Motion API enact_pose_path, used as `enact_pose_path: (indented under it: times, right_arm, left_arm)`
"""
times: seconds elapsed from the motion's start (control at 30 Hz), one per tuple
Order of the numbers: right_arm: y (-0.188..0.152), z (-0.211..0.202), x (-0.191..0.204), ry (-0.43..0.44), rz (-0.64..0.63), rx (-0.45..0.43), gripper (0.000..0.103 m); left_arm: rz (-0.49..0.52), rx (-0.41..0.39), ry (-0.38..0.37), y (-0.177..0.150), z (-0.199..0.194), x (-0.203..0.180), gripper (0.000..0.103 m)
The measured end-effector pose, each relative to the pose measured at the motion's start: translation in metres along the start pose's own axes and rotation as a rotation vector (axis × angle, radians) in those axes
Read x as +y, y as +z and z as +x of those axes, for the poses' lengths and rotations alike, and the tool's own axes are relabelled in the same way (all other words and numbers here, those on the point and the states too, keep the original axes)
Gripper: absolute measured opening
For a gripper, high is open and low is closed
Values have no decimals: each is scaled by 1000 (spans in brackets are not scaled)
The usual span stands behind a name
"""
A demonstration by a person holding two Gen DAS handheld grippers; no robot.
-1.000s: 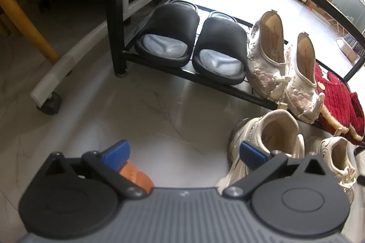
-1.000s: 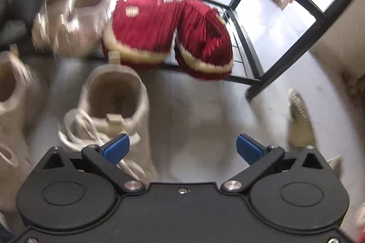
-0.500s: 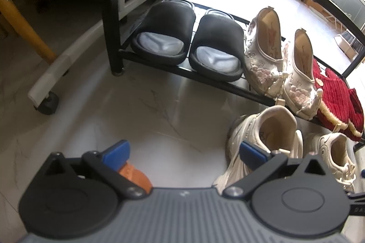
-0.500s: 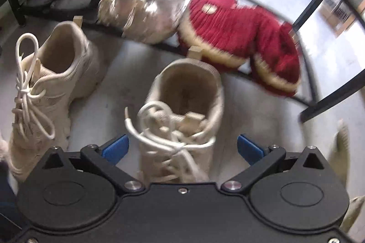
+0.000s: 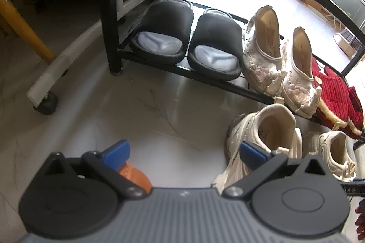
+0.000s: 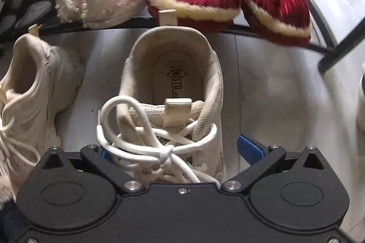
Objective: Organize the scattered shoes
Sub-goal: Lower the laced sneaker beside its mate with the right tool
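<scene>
The black shoe rack [image 5: 205,81] holds, from its left post rightward, a pair of black slides [image 5: 187,37], two cream embroidered shoes [image 5: 280,56] and red plush slippers [image 5: 335,94]. On the floor just in front of the rack's right part stand two cream sneakers [image 5: 273,129], heels toward it. The left gripper [image 5: 184,152] hovers with fingers [image 5: 116,151] spread wide, an orange object [image 5: 134,176] below the left finger

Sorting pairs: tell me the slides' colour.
Black slides, pale grey footbeds; clearest in the left wrist view.
</scene>
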State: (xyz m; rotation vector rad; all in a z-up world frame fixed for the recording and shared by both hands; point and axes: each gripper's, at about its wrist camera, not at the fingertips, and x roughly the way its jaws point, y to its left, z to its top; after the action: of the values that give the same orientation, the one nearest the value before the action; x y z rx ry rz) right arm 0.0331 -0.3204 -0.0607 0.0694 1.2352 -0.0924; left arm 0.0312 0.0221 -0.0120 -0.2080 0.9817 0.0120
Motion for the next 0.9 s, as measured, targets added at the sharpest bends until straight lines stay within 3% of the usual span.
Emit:
enact_pose_path:
  times: [0.1,0.17,0.6,0.9]
  right_arm:
    - [-3,-3,2,-2,-10,-11,101]
    - [-4,-5,3,11,-11,-27,90]
    - [-5,-6,6,35,7,-32,87]
    - [-5,-12,17,145,59,-16,86]
  left_arm:
    - [6,0,-1,1,3,-2,102]
    - [10,0,0,1,3,-2,102]
    - [4,6,-10,1,2,0,102]
    - [9,14,-19,-1,2,-2,102]
